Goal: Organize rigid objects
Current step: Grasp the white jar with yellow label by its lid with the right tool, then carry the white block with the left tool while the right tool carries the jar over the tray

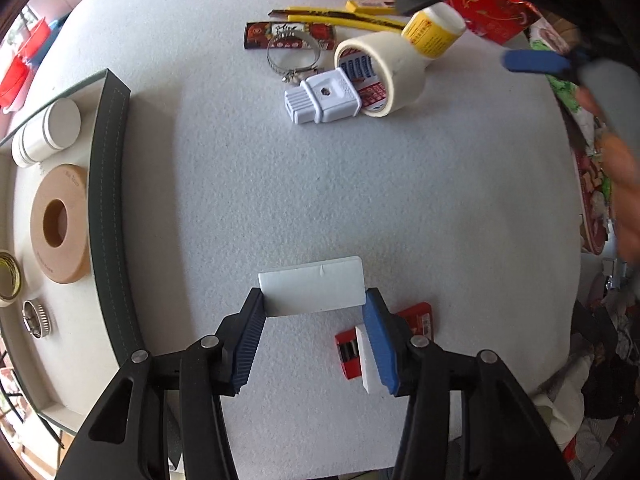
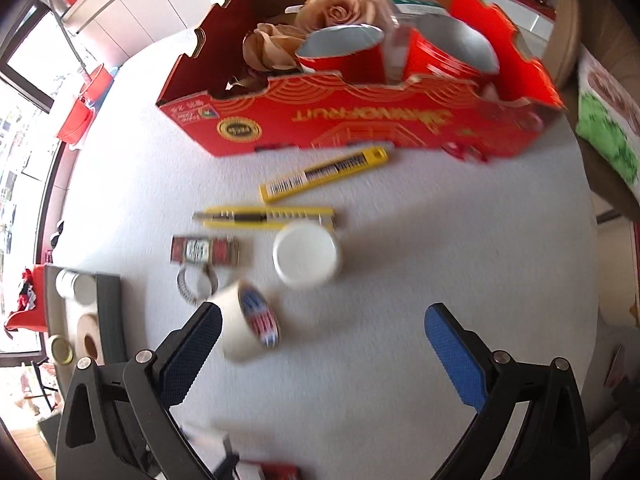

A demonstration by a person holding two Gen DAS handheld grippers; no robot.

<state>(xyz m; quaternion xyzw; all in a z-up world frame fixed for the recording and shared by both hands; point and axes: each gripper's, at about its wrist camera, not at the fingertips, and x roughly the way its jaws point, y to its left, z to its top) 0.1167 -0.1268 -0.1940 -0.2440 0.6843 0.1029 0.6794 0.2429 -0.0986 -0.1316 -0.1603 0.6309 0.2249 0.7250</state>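
Nearest the left wrist lens: left tool [image 1: 314, 300] pinching a flat white block [image 1: 314, 290] by its two short ends, a small red pack [image 1: 416, 320] lying on the grey desk [image 1: 360, 184] beneath the blue pad. Seen only from this wrist: dark-rimmed tray [image 1: 110, 184] at the left edge holding a tan ring [image 1: 60, 222], a white jar [image 1: 50, 130], a tape roll [image 1: 8, 278] and a metal clamp [image 1: 36, 318]; farther up, a white plug [image 1: 322, 98] touching a cream tape roll [image 1: 384, 76] on its side.

Seen fully only from the right wrist: large red carton [image 2: 360, 120] with fabric roses [image 2: 336, 10] and red tins [image 2: 348, 52]. Below it, two yellow utility knives [image 2: 324, 174], then a white-capped bottle [image 2: 306, 254] upright. Right tool [image 2: 322, 330] spread wide, nothing between the pads, left pad just beside the cream roll. Right-wrist picture blurred.
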